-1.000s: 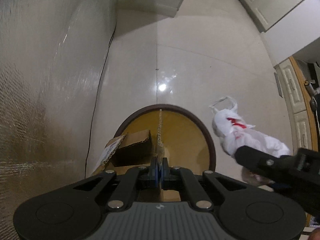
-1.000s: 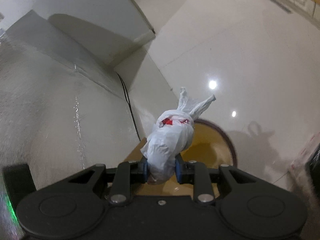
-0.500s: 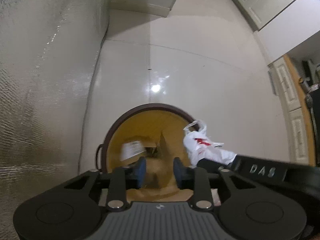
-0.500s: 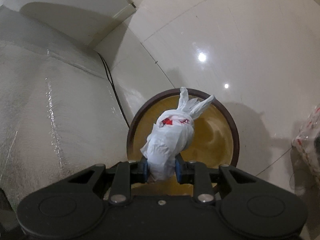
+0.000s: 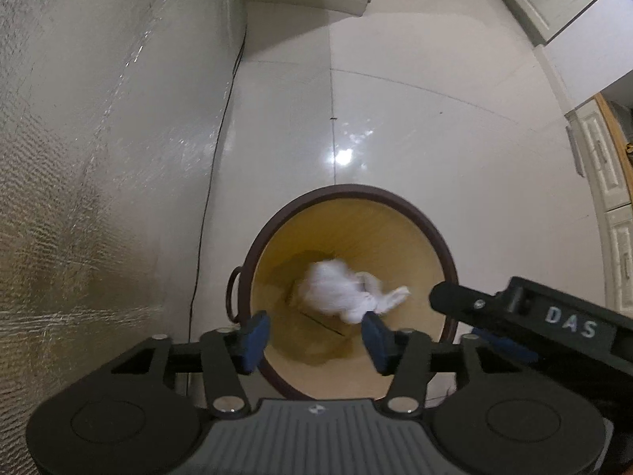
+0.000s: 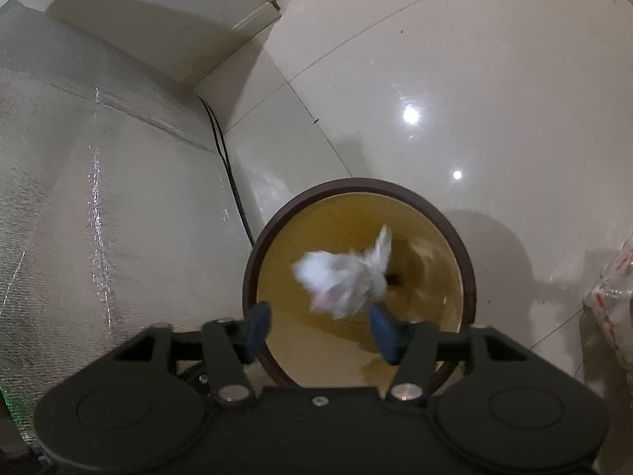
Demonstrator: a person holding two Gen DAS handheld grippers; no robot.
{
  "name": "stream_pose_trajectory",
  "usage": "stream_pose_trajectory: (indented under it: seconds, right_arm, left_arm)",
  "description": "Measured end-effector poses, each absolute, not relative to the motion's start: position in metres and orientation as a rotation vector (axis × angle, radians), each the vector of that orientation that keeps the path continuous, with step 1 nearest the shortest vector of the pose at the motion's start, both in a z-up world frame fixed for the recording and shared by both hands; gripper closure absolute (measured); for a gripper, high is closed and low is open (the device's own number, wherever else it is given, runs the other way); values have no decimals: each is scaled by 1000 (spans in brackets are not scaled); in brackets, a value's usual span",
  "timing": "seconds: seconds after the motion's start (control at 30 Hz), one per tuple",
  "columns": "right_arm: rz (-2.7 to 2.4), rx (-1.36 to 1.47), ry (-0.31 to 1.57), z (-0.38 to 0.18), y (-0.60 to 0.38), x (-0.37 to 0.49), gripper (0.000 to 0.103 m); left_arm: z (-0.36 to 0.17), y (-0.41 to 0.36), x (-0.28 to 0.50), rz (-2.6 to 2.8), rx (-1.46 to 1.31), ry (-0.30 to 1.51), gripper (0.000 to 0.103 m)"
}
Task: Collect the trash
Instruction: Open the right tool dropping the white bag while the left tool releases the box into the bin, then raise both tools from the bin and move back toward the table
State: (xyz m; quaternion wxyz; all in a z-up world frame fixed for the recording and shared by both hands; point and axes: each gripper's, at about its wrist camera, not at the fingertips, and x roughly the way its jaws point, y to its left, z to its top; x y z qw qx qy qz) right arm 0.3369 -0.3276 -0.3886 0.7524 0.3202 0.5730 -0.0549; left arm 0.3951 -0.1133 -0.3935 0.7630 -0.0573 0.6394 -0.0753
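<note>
Right gripper points steeply down over the bin; its jaws are opening, blue pads apart, nothing pressed between them. White knotted trash bag appears blurred below and beyond the pads, inside the bin's mouth, apparently falling free. Judgement: the release was made directly above the opening so the bag lands inside without touching the rim.

Left gripper hangs beside the right one, also aimed down into the bin, jaws opening and empty. From its view the bag sits low within the yellow interior, and something brown and flat, possibly cardboard, lies under it; too blurred to confirm.

Bin stands on the glossy tiled floor, close to a foil-textured wall with a black cable running down between them. Another crumpled plastic bag lies on the floor at the right edge, likely the next item to collect.
</note>
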Motion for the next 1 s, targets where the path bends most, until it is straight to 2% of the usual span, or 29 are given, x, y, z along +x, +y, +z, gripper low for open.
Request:
stream_pose_trajectory:
  seconds: [0.23, 0.33, 0.43, 0.47, 0.57, 0.7, 1.0]
  right_arm:
    - [-117, 663, 1256, -391, -335, 333, 25]
    - [-108, 605, 1259, -390, -334, 332, 21]
    - [-115, 558, 1261, -389, -336, 330, 13]
    - [-121, 547, 1262, -388, -336, 329, 7]
    - [-136, 524, 1262, -388, -340, 325, 2]
    - [-151, 466, 1261, -382, -342, 314, 0]
    - [-186, 371, 1242, -372, -348, 296, 0]
  left_arm:
    - [-394, -110, 393, -143, -97, 1405, 25]
    - [-394, -109, 393, -126, -77, 1412, 18]
    - [-396, -108, 394, -109, -63, 1419, 12]
    - [-396, -108, 394, -105, -59, 1419, 11]
    - [-392, -107, 390, -98, -40, 1410, 5]
    - [-388, -107, 387, -105, -19, 1399, 0]
    - [-374, -106, 375, -107, 20, 1384, 0]
